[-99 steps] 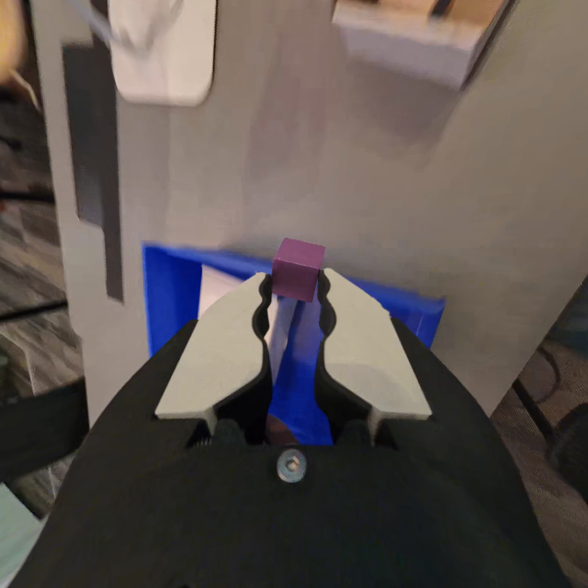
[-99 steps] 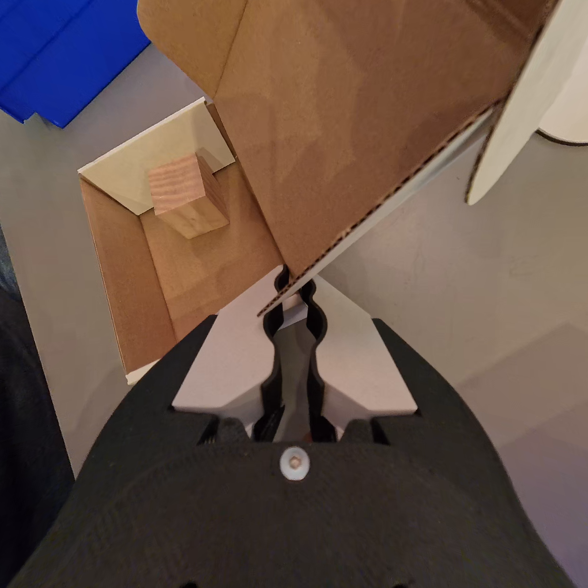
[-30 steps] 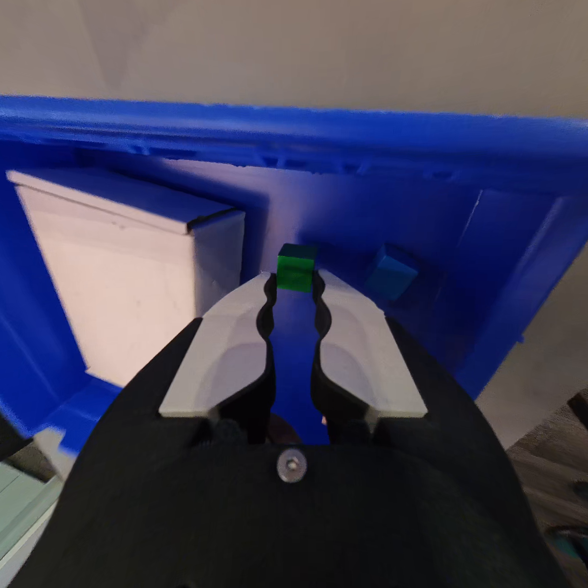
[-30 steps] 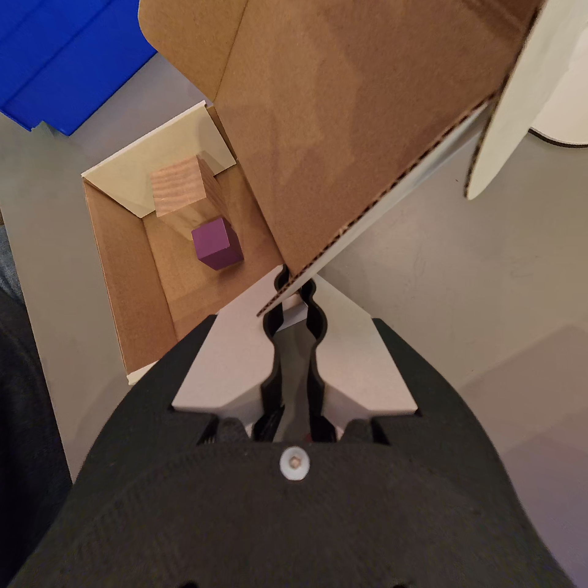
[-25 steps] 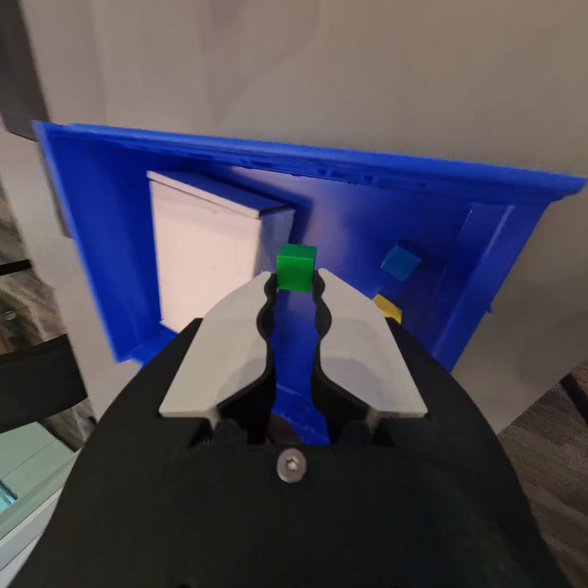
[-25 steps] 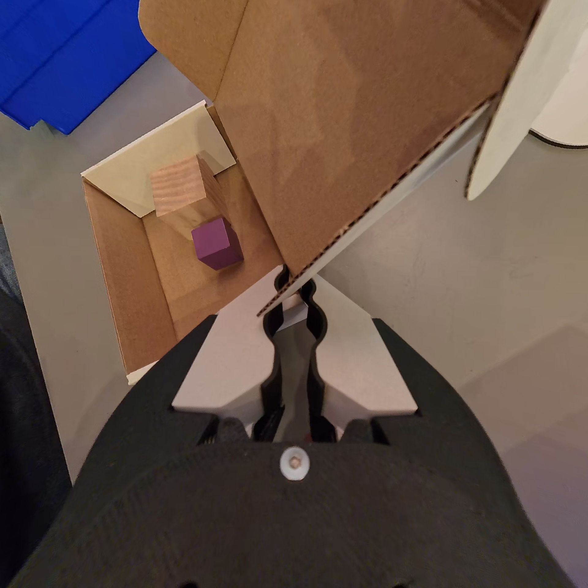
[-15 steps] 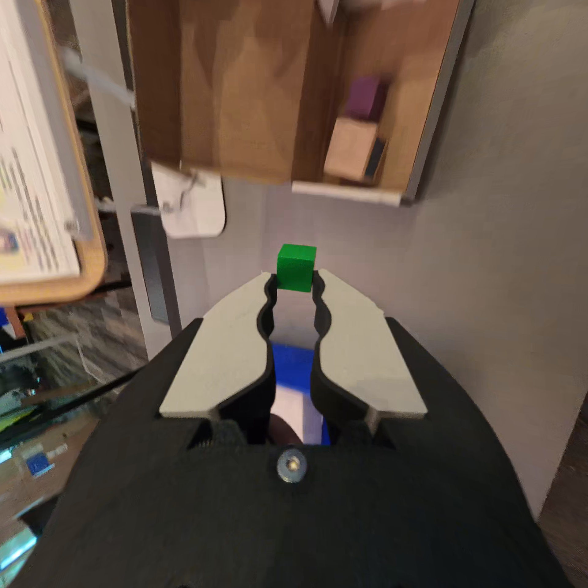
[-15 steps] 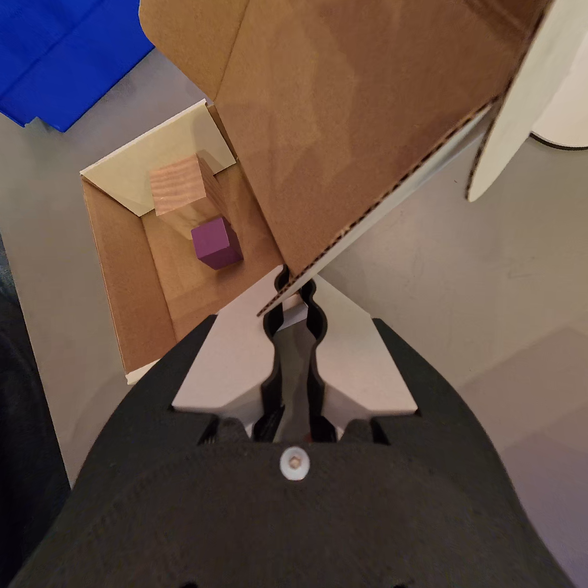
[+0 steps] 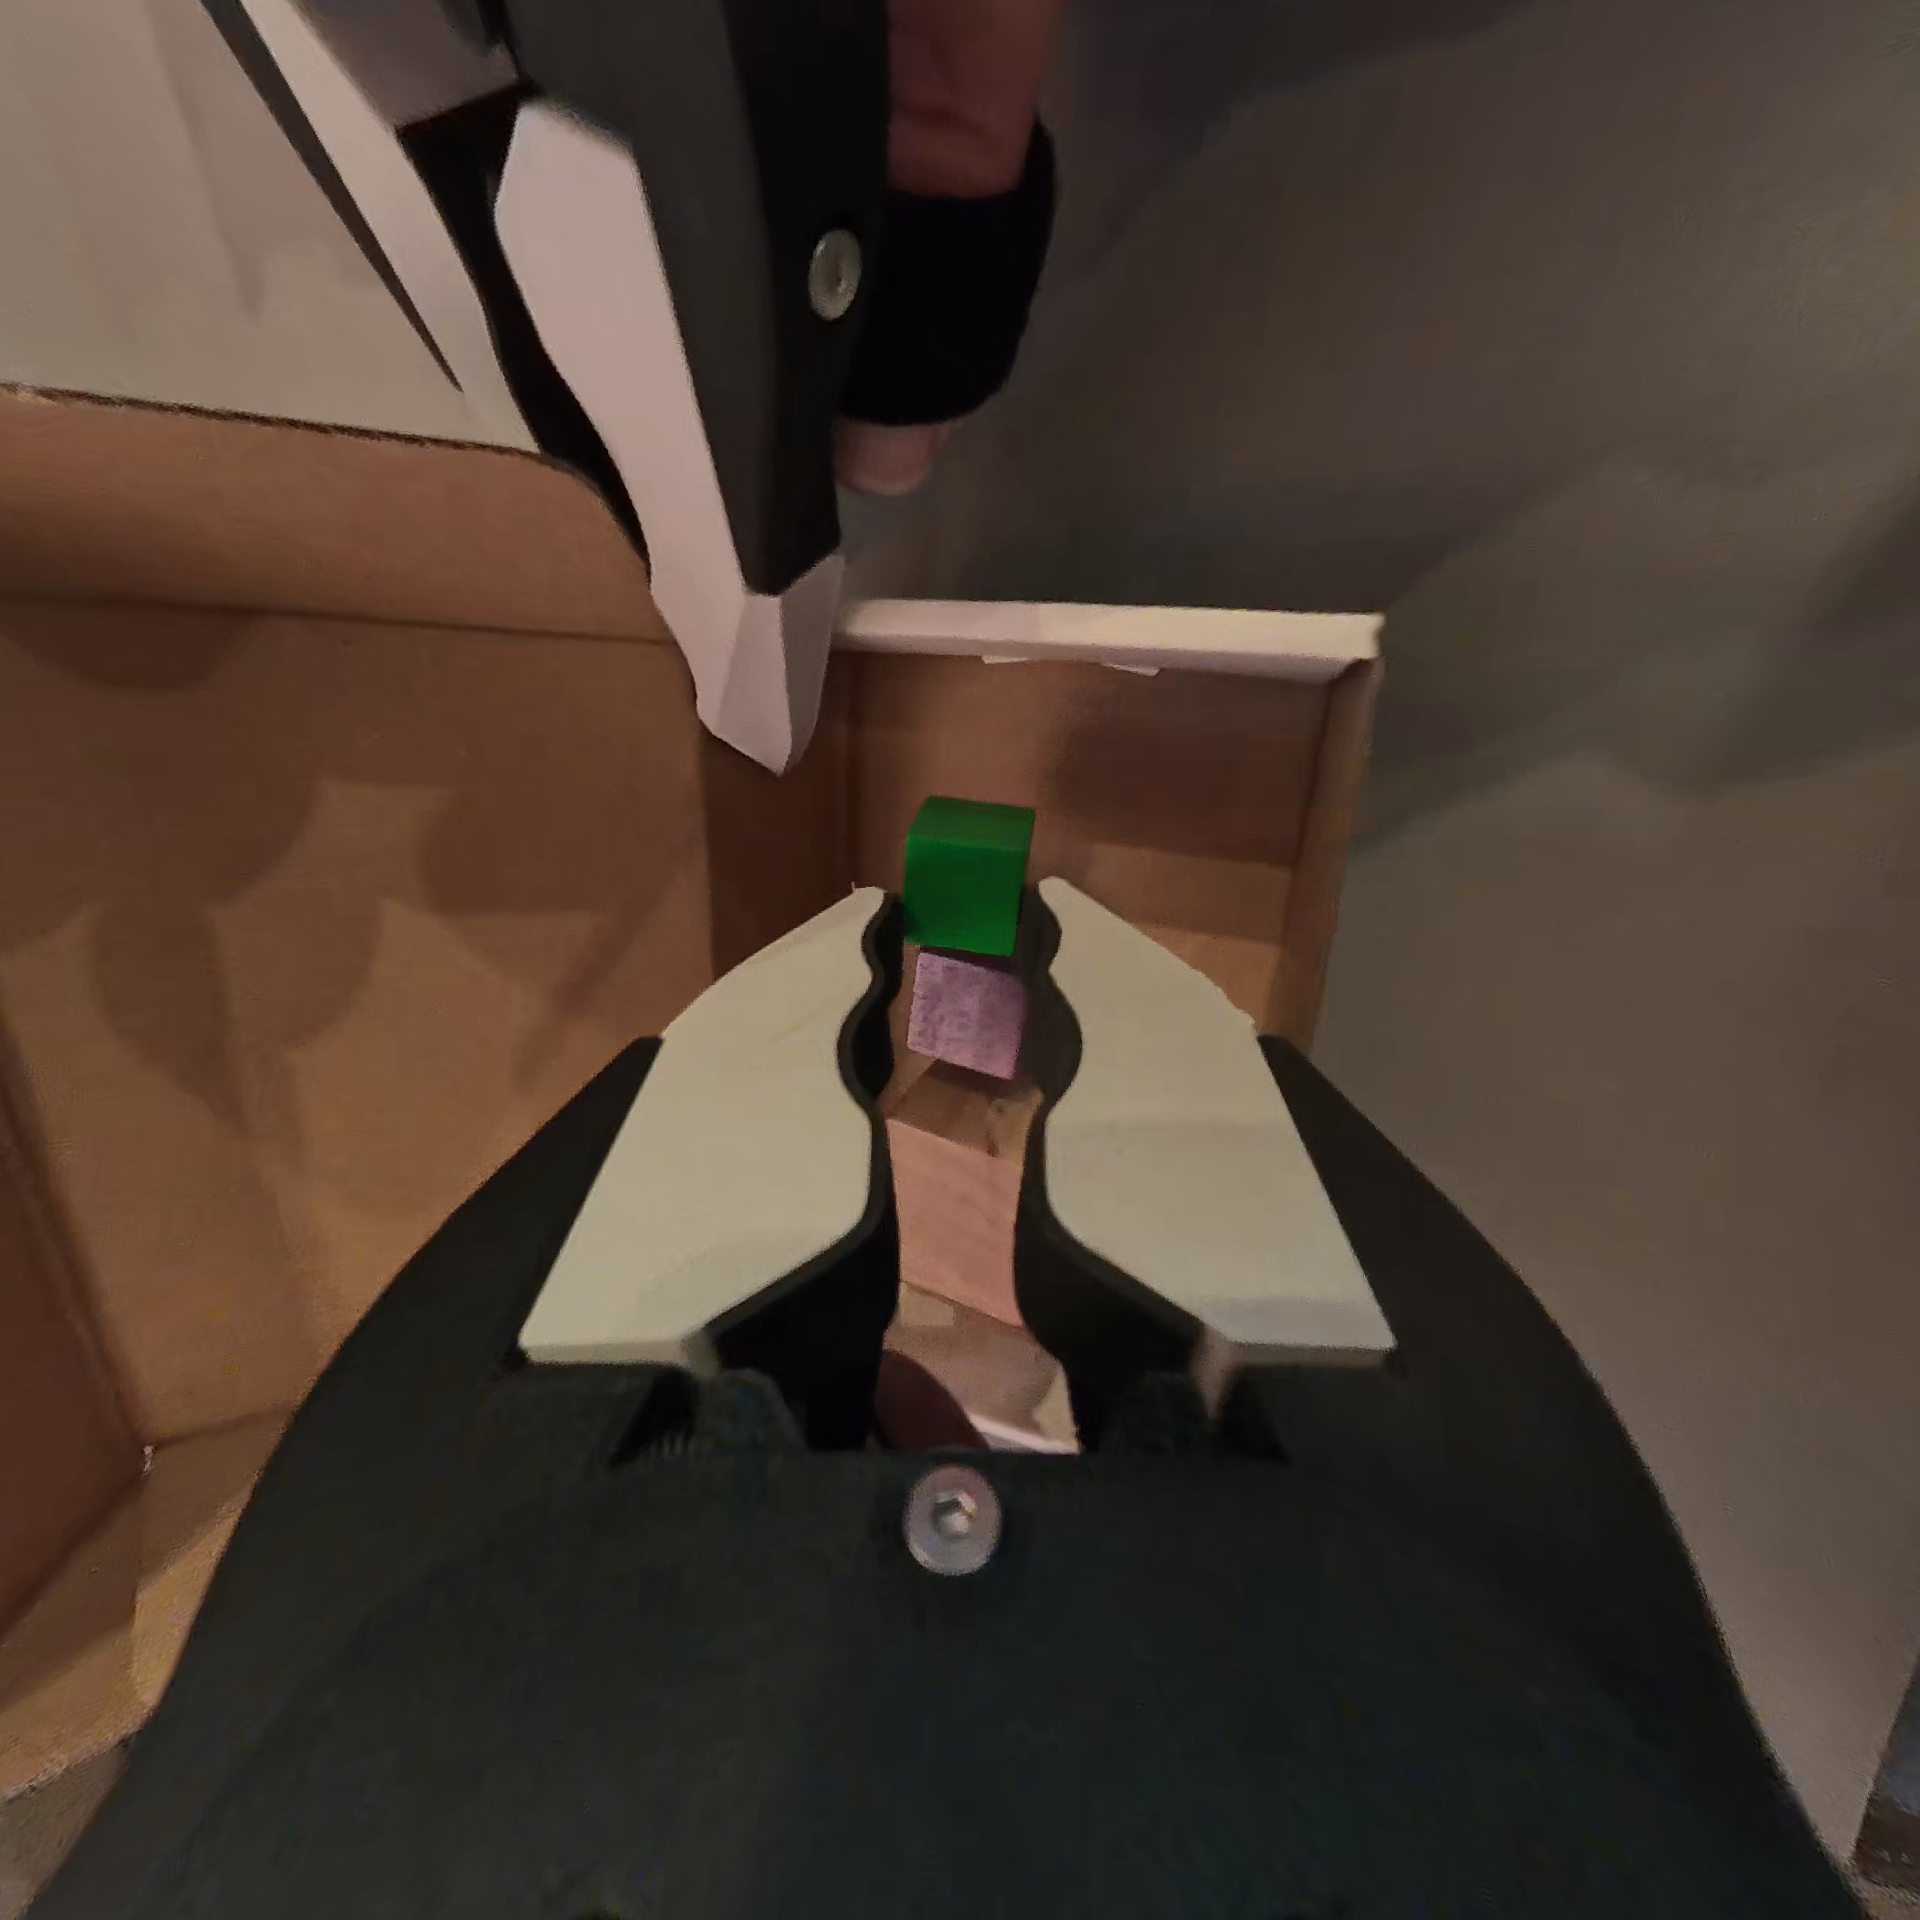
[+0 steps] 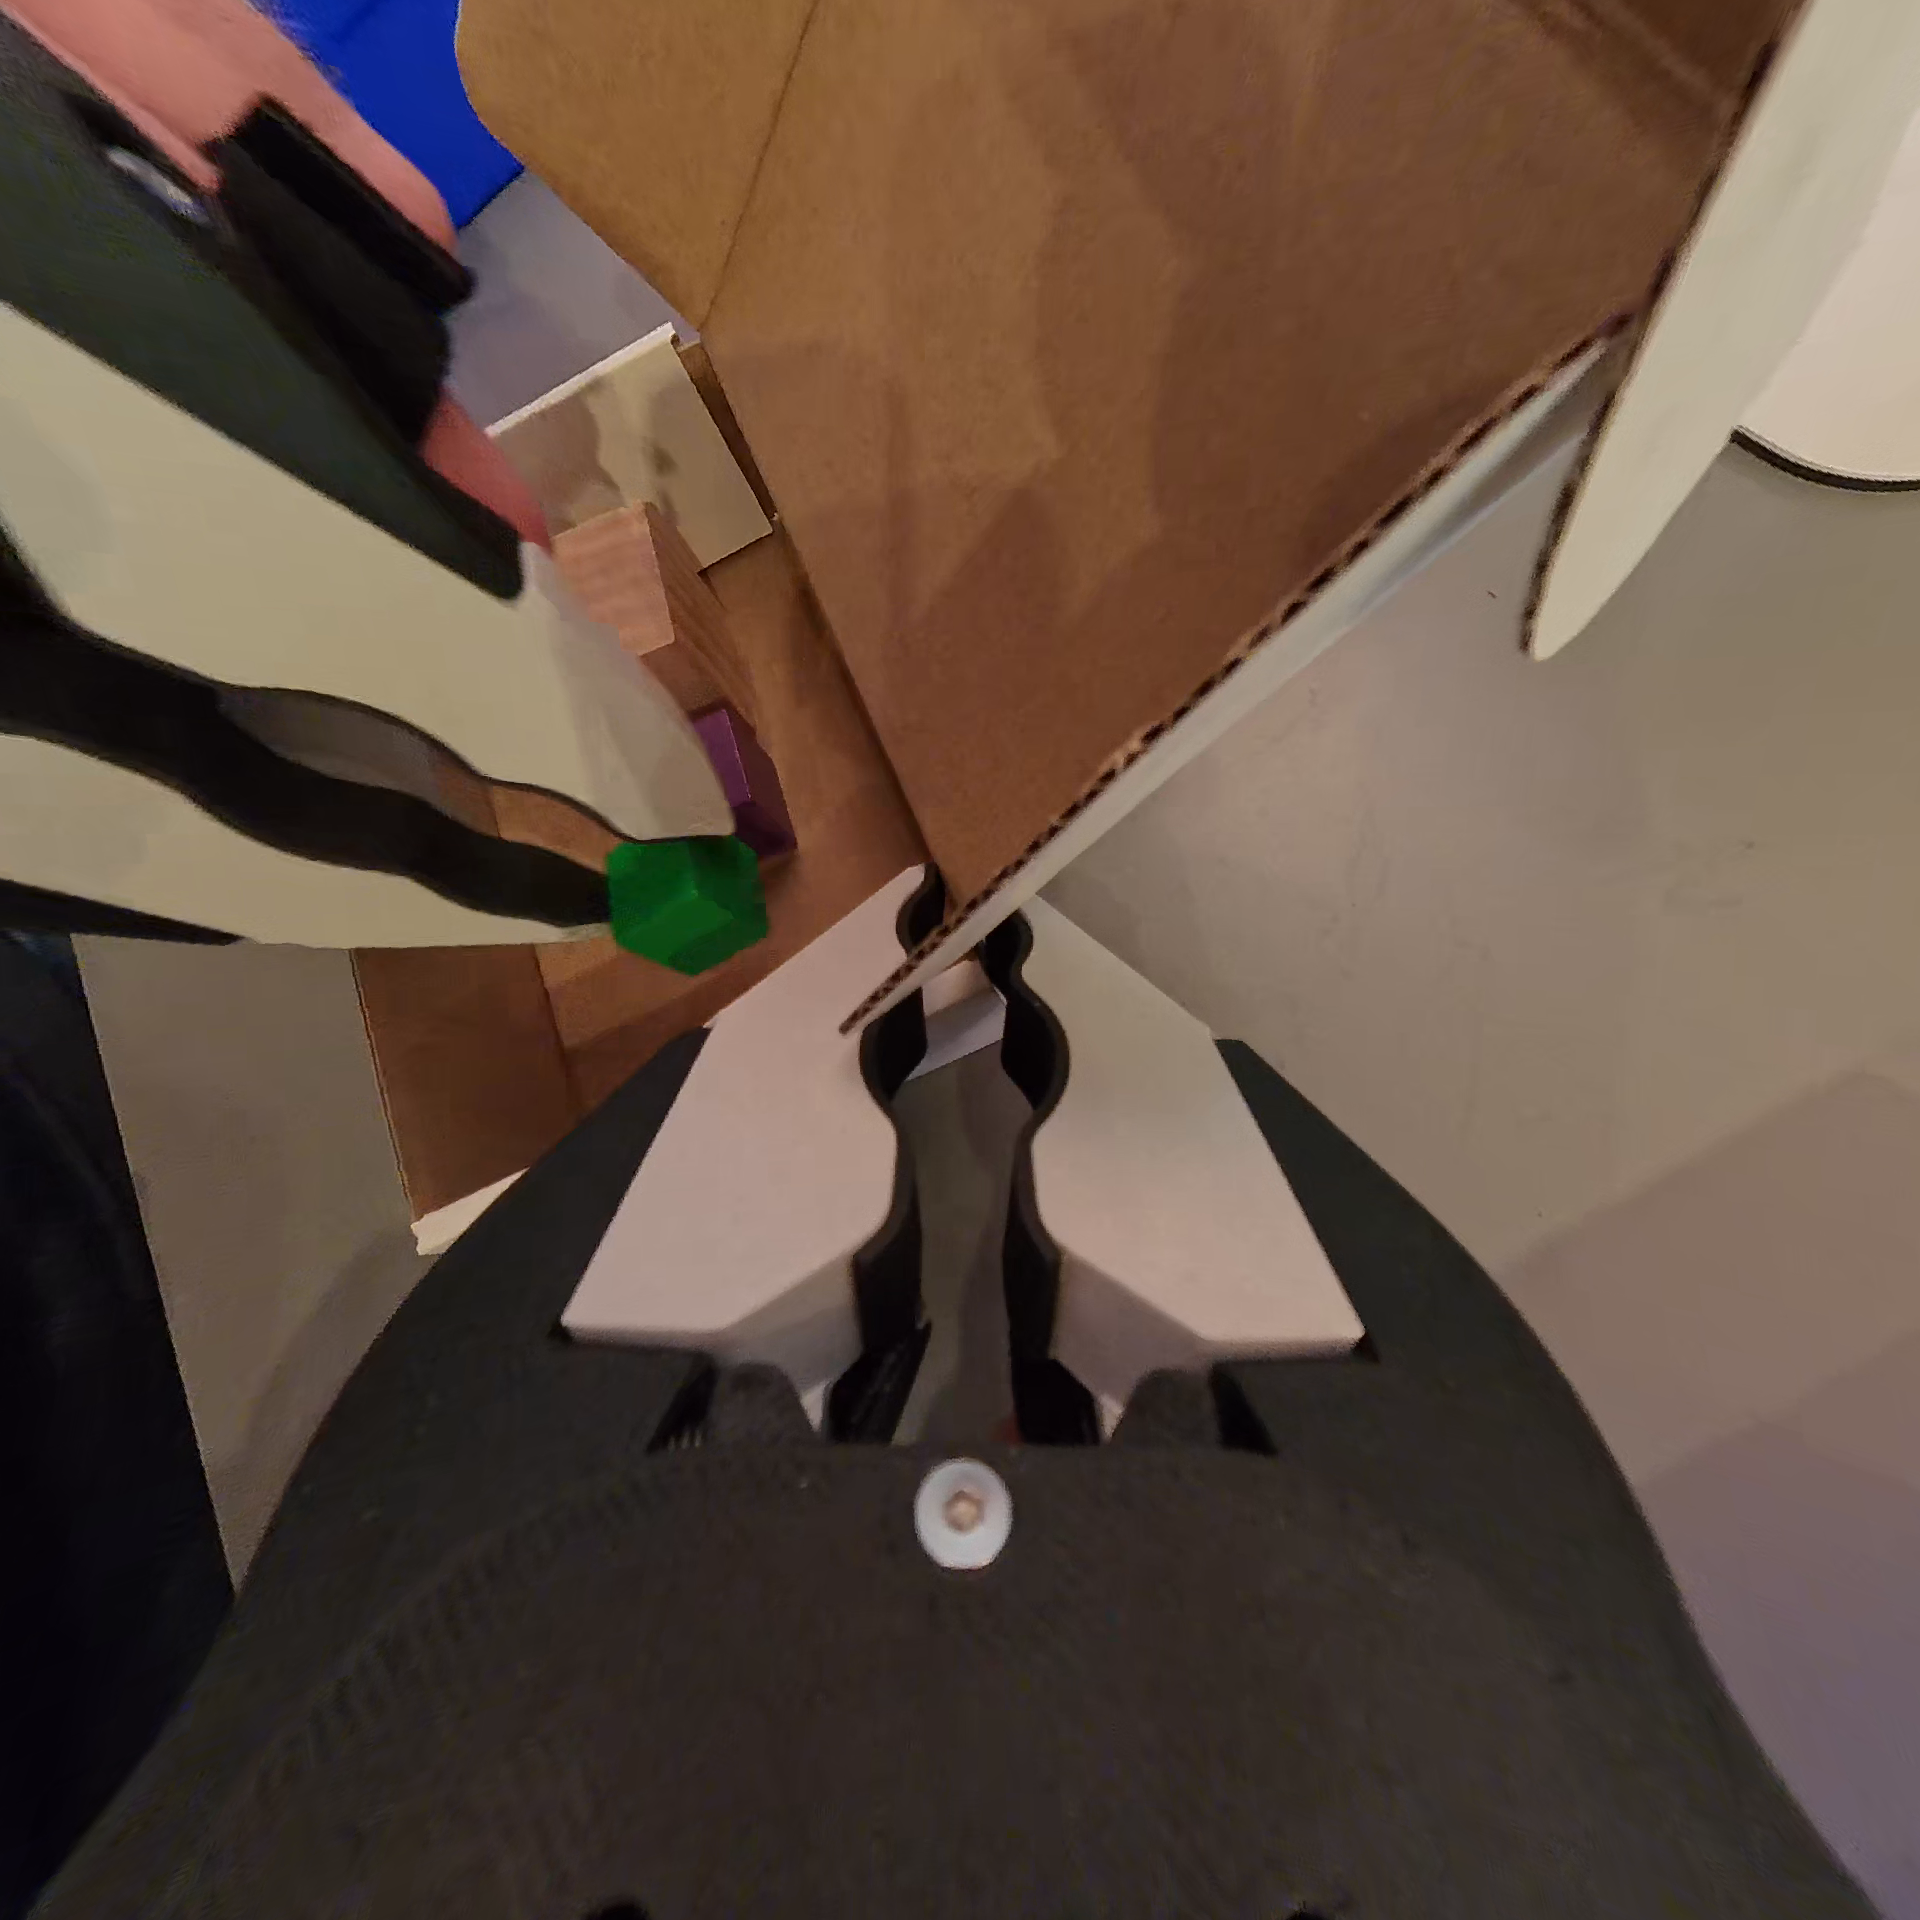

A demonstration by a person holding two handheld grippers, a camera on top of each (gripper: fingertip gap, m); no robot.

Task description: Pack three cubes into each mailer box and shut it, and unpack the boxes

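My left gripper (image 9: 961, 920) is shut on a small green cube (image 9: 968, 875) and holds it over the open cardboard mailer box (image 9: 1320, 831). The green cube also shows in the right wrist view (image 10: 686, 902), with the left gripper (image 10: 623, 883) coming in from the left. Inside the box lie a purple cube (image 9: 966, 1018) and a larger wooden cube (image 9: 951, 1226), also seen in the right wrist view as purple cube (image 10: 748, 774) and wooden cube (image 10: 618, 577). My right gripper (image 10: 961, 940) is shut on the edge of the box lid (image 10: 1091, 416) and holds it raised open.
The box stands on a grey table (image 10: 1455, 935). A corner of a blue bin (image 10: 416, 114) shows at the far left behind the box. A white rounded object (image 10: 1849, 312) sits at the right edge. A person's hand (image 9: 935, 104) holds the right gripper.
My left gripper picked the green cube out of the blue bin and carried it over to the open box. The purple cube now lies in the box. The right gripper held the lid throughout.
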